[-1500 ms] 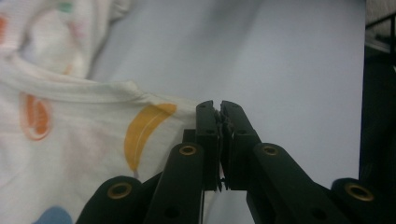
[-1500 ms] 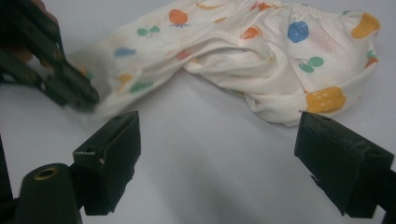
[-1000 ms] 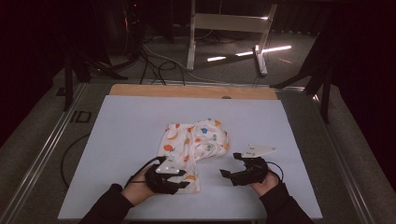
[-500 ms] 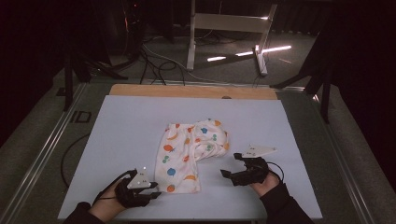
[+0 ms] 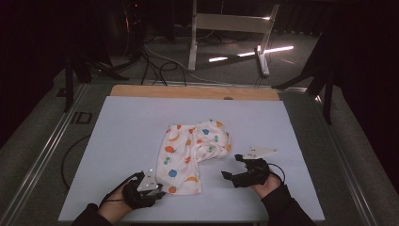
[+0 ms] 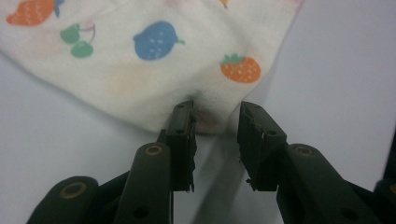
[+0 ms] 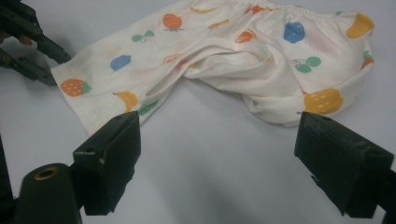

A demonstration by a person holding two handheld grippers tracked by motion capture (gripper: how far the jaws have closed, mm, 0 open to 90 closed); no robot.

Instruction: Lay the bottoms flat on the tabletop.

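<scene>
A cream child's garment (image 5: 188, 150) printed with coloured fruit lies crumpled in the middle of the white table top (image 5: 117, 141). My left gripper (image 5: 160, 191) lies low at its near left corner. In the left gripper view the jaws (image 6: 217, 121) have just been closing; that corner of the garment (image 6: 154, 70) lies between the tips, with a gap still showing. My right gripper (image 5: 234, 166) rests on the table to the right of the garment, its jaws (image 7: 219, 123) wide open and bare, facing the garment (image 7: 243, 51). The left gripper (image 7: 58, 69) shows at the far left of that view.
A wooden strip (image 5: 188, 92) runs along the table's far edge. Beyond it stand a metal frame (image 5: 230, 23) and cables (image 5: 155, 61) on the dark floor. A metal rail (image 5: 42, 160) borders the table's left side.
My left hand has drawn back from on top of the garment to its near left corner, lower and closer to the front edge, and its jaws have narrowed. The right gripper has stayed put.
</scene>
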